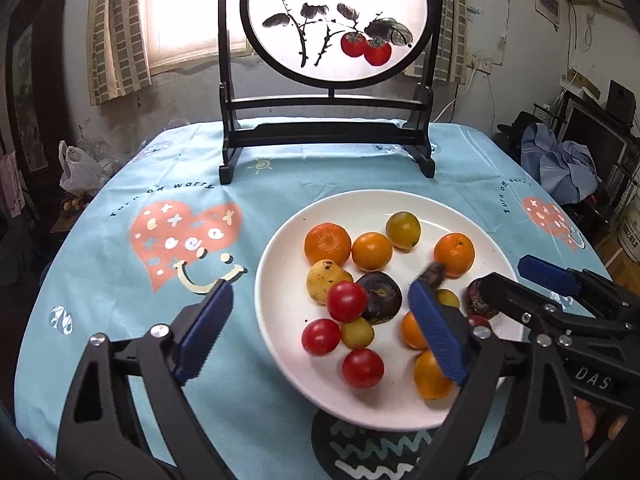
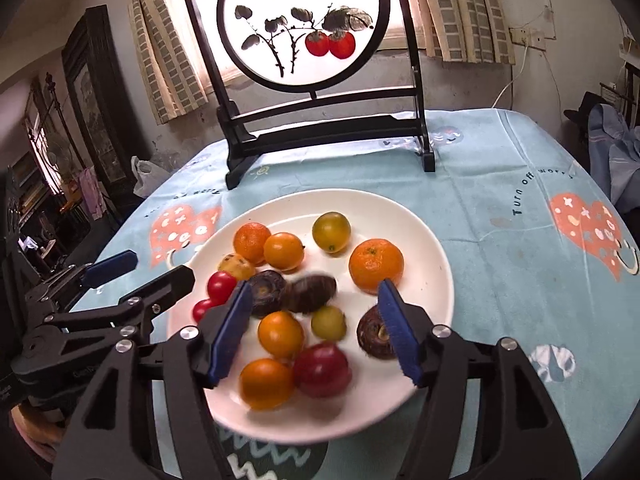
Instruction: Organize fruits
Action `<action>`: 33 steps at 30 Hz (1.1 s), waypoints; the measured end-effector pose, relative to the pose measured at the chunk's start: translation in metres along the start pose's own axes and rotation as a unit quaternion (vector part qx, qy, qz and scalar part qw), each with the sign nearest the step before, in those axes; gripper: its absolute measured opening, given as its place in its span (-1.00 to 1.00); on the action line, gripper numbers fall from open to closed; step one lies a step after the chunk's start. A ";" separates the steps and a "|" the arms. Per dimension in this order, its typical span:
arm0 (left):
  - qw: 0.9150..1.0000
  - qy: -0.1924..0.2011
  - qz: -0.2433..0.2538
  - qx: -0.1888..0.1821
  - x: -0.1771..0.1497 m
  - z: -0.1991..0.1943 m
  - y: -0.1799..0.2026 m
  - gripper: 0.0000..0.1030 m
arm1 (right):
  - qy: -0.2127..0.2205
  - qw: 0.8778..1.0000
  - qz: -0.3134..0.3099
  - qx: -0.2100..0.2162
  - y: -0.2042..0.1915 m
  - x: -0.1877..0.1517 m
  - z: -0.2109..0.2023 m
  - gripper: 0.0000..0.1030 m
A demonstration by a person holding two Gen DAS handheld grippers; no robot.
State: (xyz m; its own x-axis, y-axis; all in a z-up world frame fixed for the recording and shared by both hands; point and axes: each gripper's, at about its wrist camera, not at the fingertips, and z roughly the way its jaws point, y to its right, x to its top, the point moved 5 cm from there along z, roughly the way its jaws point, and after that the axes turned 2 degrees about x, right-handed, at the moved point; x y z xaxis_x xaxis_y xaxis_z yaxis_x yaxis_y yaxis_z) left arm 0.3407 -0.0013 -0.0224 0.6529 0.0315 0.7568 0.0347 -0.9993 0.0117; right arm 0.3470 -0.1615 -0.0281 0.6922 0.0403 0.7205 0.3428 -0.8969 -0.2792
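A white plate [image 1: 280, 280] [image 2: 424, 256] on the blue tablecloth holds several small fruits: mandarins [image 1: 327, 243], orange and red cherry tomatoes [image 1: 346, 301], yellow-green ones and dark brown chestnut-like ones [image 1: 380, 298]. One dark fruit [image 2: 312, 292] and a red one [image 2: 322, 368] look blurred. My left gripper [image 1: 320, 332] stands open over the plate's near left side, one pad outside the rim, with nothing pressed. My right gripper [image 2: 314, 330] is open above the plate's near half, with fruits lying below its gap. Each gripper shows in the other's view [image 1: 524, 280] [image 2: 144, 276].
A dark wooden stand with a round painted screen [image 1: 328, 132] occupies the back of the table. The tablecloth [image 1: 120, 280] lies bare left of the plate. A plastic bag [image 1: 78, 168] sits beyond the left edge, and blue cloth [image 1: 560, 164] is piled off the right.
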 end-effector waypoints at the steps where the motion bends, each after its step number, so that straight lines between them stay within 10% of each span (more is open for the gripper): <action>1: 1.000 0.004 -0.003 -0.002 -0.003 -0.009 -0.002 0.87 | 0.005 1.000 -0.001 0.002 -0.001 -0.004 -0.009 0.73; 2: 1.000 0.006 -0.005 -0.005 -0.008 -0.018 -0.004 0.89 | 0.012 1.000 -0.004 0.004 -0.002 -0.009 -0.019 0.97; 14: 1.000 0.004 0.014 -0.013 -0.099 -0.082 -0.009 0.96 | -0.018 0.991 -0.121 -0.053 -0.025 -0.123 -0.073 0.97; 33: 0.999 0.002 0.037 0.000 -0.117 -0.086 -0.008 0.96 | -0.014 0.994 -0.098 -0.036 -0.021 -0.126 -0.081 0.97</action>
State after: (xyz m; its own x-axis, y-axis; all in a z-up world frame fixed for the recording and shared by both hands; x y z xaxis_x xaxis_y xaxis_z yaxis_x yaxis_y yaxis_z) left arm 0.1992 0.0013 -0.0545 0.6507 -0.0434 0.7581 -0.0149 -0.9989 -0.0444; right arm 0.2010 -0.1835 -0.0613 0.6340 0.2291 0.7386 0.4272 -0.8999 -0.0875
